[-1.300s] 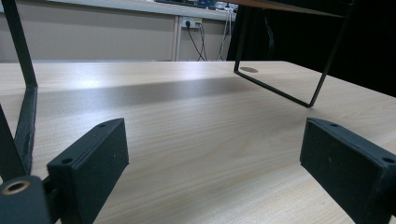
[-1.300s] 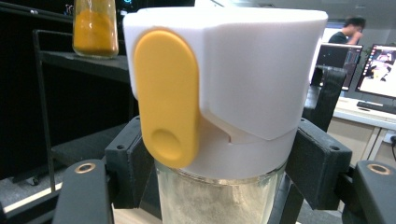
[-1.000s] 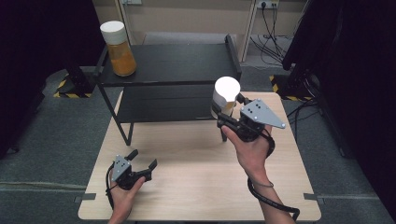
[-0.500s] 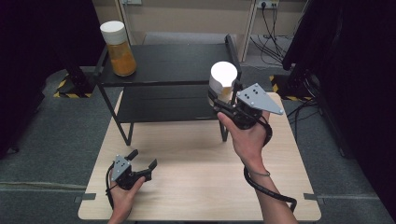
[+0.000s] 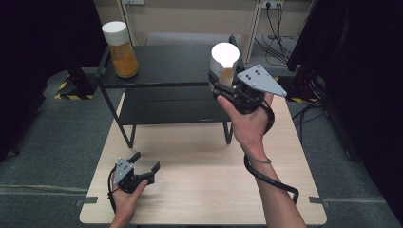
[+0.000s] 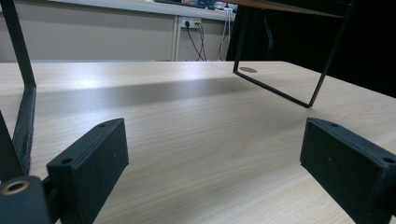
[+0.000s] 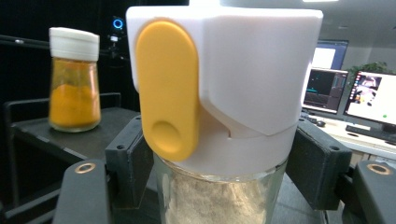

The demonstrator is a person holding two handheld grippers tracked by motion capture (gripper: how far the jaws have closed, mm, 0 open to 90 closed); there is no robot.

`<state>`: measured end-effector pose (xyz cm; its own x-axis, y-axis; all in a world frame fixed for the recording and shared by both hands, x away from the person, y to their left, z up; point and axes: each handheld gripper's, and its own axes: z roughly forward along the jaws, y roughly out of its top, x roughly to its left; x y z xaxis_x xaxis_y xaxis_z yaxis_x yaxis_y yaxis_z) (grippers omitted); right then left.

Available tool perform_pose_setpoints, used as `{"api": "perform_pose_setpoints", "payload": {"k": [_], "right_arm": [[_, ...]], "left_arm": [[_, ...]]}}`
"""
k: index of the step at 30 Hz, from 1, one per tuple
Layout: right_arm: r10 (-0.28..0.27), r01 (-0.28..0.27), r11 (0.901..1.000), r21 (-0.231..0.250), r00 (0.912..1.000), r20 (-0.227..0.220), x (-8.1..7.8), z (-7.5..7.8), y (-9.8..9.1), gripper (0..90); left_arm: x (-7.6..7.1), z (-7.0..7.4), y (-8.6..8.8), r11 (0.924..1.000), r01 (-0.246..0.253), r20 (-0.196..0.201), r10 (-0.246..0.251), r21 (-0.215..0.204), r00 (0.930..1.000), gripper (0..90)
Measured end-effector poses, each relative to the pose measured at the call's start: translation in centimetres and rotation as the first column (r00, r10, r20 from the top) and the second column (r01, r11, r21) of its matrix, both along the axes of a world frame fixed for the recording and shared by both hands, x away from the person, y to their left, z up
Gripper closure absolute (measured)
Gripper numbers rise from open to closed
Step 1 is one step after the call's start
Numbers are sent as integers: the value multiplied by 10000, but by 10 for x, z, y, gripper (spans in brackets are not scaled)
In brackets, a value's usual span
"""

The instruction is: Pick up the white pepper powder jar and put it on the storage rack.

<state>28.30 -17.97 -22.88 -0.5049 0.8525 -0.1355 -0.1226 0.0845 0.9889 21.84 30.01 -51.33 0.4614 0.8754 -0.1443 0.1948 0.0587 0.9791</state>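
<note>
the right gripper [image 5: 227, 81] was clamped on a glass spice jar [image 5: 223, 64] with a white cap and a yellow flip tab, holding it upright in the air near the right end of the black shelf rack [image 5: 161, 71], about level with the top shelf. in the right gripper view the jaws pressed on the glass just under the cap [image 7: 224, 79], with pale powder visible in the jar below. a second jar of orange powder [image 5: 119, 50] stood at the left end of the top shelf, well apart from the carried one. the left gripper [image 5: 142, 172] rested low on the wooden table [image 5: 199, 190] with its jaws apart and nothing between them; its own view showed bare wood and the rack's legs. judging by this, the step in hand was setting the jar on the top shelf. to do it well, the jar needed to stay upright, clear the shelf's raised edge rail before moving inward, and come down flat on the shelf with room left beside the orange jar. the grip sat high on the glass, so a slow descent would guard against the jar swinging or slipping, and the jaws should part only once the base rested fully on the shelf.
</note>
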Motion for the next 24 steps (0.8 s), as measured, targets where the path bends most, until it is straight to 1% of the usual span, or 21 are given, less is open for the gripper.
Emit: {"api": "perform_pose_setpoints", "payload": {"k": [10, 14, 17, 20, 24], "right_arm": [[-307, 309, 9994, 159, 9995, -109, 21, 12, 17, 307], [-433, 435, 9989, 165, 9989, -179, 31, 19, 25, 307], [-537, 542, 9983, 209, 9982, -254, 39, 23, 30, 307], [-607, 620, 9976, 298, 9972, -427, 48, 26, 35, 307], [-727, 750, 9964, 390, 9956, -585, 58, 27, 40, 307]], "left_arm": [[1, 0, 0, 10000, 35, 19, -35, 33, 10000, 72], [0, 0, 0, 10000, 34, 20, -34, 22, 10000, 72], [1, 0, 0, 10000, 38, 13, -38, -20, 10000, 73], [1, 0, 0, 10000, 42, 13, -42, -21, 10000, 73], [1, -1, 1, 10000, 38, 2, -38, -55, 10000, 72]]}}
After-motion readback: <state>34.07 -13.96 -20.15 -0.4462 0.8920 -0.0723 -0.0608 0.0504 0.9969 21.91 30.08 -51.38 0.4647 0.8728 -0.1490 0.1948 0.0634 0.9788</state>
